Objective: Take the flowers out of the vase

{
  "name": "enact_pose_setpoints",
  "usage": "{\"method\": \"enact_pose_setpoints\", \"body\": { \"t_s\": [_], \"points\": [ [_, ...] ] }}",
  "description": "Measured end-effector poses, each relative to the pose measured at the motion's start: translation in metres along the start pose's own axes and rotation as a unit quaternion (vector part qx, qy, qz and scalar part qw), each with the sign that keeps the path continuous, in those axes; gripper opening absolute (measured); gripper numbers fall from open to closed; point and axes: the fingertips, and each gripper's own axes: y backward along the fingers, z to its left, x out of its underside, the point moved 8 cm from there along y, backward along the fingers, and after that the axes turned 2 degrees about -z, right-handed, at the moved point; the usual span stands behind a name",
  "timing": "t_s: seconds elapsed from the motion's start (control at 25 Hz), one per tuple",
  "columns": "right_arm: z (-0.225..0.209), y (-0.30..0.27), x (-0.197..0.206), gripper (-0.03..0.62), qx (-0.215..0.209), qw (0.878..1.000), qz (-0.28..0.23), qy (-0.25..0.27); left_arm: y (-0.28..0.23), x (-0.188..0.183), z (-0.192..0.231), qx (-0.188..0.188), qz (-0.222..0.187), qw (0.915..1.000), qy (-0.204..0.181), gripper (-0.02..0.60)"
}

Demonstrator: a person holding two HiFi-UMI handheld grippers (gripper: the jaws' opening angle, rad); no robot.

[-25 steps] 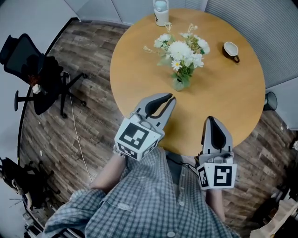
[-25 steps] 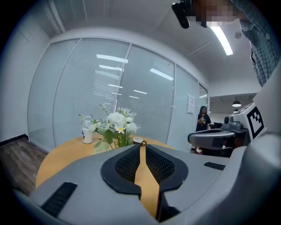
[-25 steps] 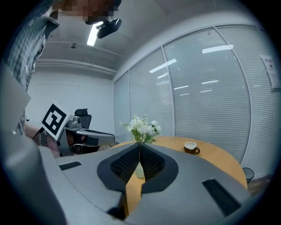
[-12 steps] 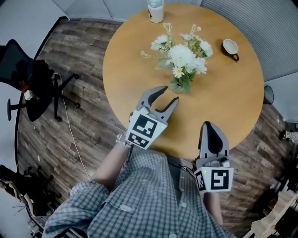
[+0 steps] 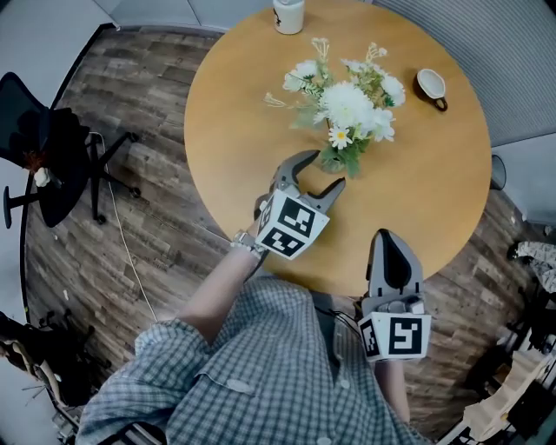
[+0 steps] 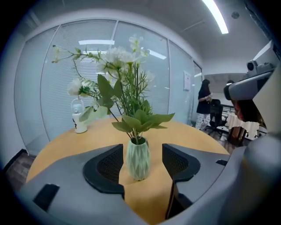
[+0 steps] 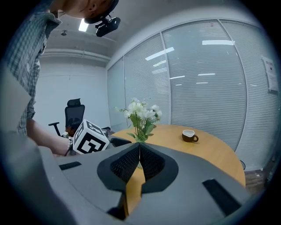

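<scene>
Left gripper nearer vase, jaws just opened, its view shows vase between

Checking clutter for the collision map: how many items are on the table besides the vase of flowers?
2: a cup on the right of the table, and a white bottle at its far edge. The near edge is partly hidden.

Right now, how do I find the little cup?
Find the round wooden table. In the head view, right of the flowers and near the table's edge, sits the cup. It alone has a handle, and it is dark outside and white inside.
</scene>
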Motion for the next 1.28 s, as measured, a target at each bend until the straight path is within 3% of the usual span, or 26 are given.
{"method": "enact_pose_setpoints", "body": {
  "t_s": [0.24,0.44,0.64,0.76,0.92,1.28],
  "points": [
    [-0.002,-0.003,0.011,0.011,0.009,1.000,0.020,-0.001,-0.026,0.007,0.007,-0.004,0.009,0.9999,0.013,0.275],
    [-0.007,-0.007,0.021,0.011,0.016,0.999,0.036,-0.001,-0.037,0.008,0.005,-0.016,0.008,0.9998,-0.007,0.275],
    [-0.006,-0.013,0.026,0.011,0.011,0.999,0.046,-0.002,-0.042,0.012,0.008,-0.023,0.014,0.9996,-0.002,0.273],
    [-0.007,-0.015,0.030,0.011,0.010,0.999,0.050,-0.004,-0.042,0.014,0.006,-0.021,0.011,0.9996,-0.018,0.233],
    [-0.007,-0.021,0.034,0.011,0.002,0.998,0.056,-0.008,-0.041,0.015,0.006,-0.021,0.002,0.9997,-0.015,0.230],
    [-0.018,-0.053,0.031,0.011,0.000,0.998,0.057,0.030,-0.041,0.017,0.006,-0.021,-0.002,0.9997,-0.015,0.229]
  ]
}}
